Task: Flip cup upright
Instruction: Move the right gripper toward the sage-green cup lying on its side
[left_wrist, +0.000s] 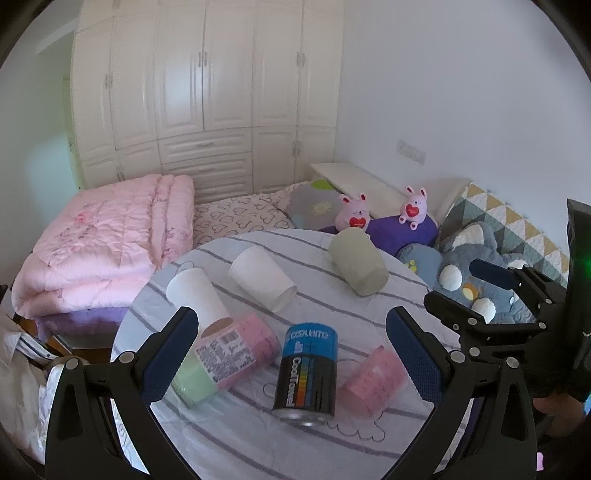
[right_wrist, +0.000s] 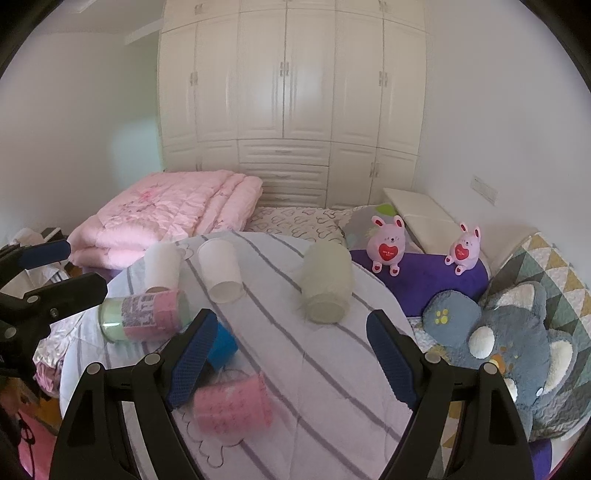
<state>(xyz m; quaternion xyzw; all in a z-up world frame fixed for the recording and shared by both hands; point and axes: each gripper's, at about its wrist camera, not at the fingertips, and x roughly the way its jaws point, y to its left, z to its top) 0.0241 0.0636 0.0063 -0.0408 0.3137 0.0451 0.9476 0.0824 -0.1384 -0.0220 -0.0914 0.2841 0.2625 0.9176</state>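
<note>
Several cups lie on their sides on a round table with a striped cloth (left_wrist: 332, 306). Two white cups (left_wrist: 262, 282) (left_wrist: 195, 295), a grey-green cup (left_wrist: 358, 266), a labelled stack of pink and green cups (left_wrist: 225, 358) and a clear pink cup (left_wrist: 373, 380) show in the left wrist view. My left gripper (left_wrist: 291, 343) is open above the near cups and a blue-black can (left_wrist: 308, 373). My right gripper (right_wrist: 291, 343) is open and empty over the cloth, with the pink cup (right_wrist: 232, 406) by its left finger and the grey-green cup (right_wrist: 327, 284) beyond.
A bed lies behind the table with a folded pink quilt (left_wrist: 107, 243), two pink bunny toys (right_wrist: 388, 247) (right_wrist: 463, 253) on a purple cushion, and a grey plush toy (right_wrist: 517, 350) at the right. A white wardrobe (right_wrist: 291, 110) fills the back wall.
</note>
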